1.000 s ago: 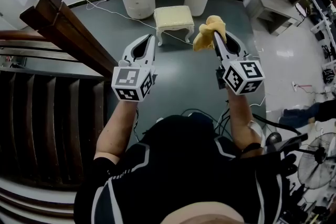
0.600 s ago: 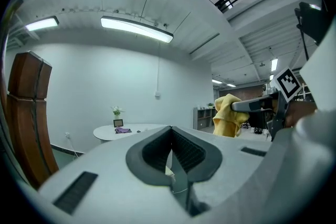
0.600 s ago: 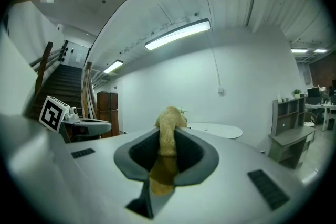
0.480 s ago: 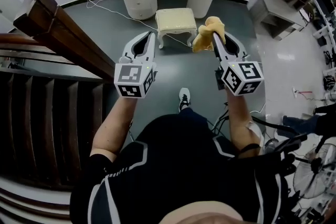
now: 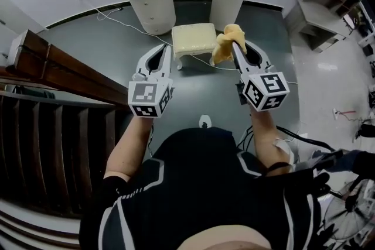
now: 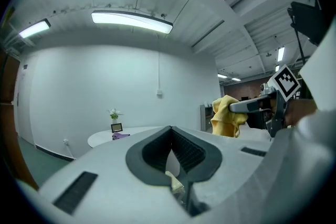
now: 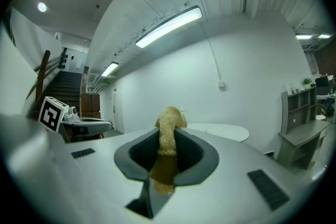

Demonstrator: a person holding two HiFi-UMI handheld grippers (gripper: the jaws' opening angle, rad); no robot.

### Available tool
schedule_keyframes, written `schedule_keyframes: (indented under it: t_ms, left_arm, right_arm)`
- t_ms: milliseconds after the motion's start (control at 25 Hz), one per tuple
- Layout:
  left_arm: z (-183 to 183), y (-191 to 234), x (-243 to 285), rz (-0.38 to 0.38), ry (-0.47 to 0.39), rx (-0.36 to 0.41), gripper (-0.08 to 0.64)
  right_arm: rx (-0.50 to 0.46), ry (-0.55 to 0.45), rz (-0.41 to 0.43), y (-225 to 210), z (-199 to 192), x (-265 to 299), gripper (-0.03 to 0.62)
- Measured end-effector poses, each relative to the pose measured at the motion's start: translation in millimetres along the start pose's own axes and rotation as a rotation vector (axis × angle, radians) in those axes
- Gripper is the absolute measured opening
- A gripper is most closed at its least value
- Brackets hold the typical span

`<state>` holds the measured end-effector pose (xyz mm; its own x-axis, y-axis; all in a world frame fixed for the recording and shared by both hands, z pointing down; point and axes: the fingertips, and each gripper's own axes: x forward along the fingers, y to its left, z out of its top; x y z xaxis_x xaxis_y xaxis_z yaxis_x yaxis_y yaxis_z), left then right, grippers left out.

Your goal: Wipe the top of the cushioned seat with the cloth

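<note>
Cloth [image 5: 223, 48] clamped in right claw [image 5: 233, 44]; left claw [image 5: 167, 48] closed.

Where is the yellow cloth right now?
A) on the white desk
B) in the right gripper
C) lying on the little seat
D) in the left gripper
B: the yellow cloth is pinched between the jaws of the right gripper, while the left gripper is shut on nothing.
</note>
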<state>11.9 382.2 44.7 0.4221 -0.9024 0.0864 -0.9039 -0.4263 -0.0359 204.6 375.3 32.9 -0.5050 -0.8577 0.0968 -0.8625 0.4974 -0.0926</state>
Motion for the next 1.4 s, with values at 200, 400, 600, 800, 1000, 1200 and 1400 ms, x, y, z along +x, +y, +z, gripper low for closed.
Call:
schedule_keyframes:
  t_ms: [200,400,600,800,1000,1200,1400]
  left_arm:
    - [-3.1,3.6,61.2,0.028,0.015,-0.055,0.003]
    - [0.4,14.3,111.1,0.058,0.023,-0.053,0.003]
    - [-8.4,27.0,146.4,0.036,0.049,-0.051,0.005]
    - [-21.9,66.8,188.3,0.013,0.059,-0.071,0.003]
    - [-39.7,115.6,232.1,-0.020,0.050,-0.094,0.003]
    - [-43.2,164.1,272.8,-0.040,0.062,-0.083,0.003]
    - [-65.2,201.5,308.2,-0.070,0.113,-0.119,0.003]
  right_arm:
    - [0.000,0.002,0.022,-49.2,3.3,35.4,0.066]
    - [0.003,0.010,0.047,-84.7,8.4,71.6,0.066]
    - [0.010,0.040,0.061,-96.4,0.4,111.7,0.067]
    - [0.010,0.050,0.037,-103.6,-1.2,163.7,0.067]
    - [-0.021,0.090,0.008,-103.2,-8.8,222.4,0.067]
    - [-0.021,0.111,0.031,-94.2,-13.9,287.1,0.067]
    - [-0.016,0.161,0.012,-96.0,-27.0,340.6,0.067]
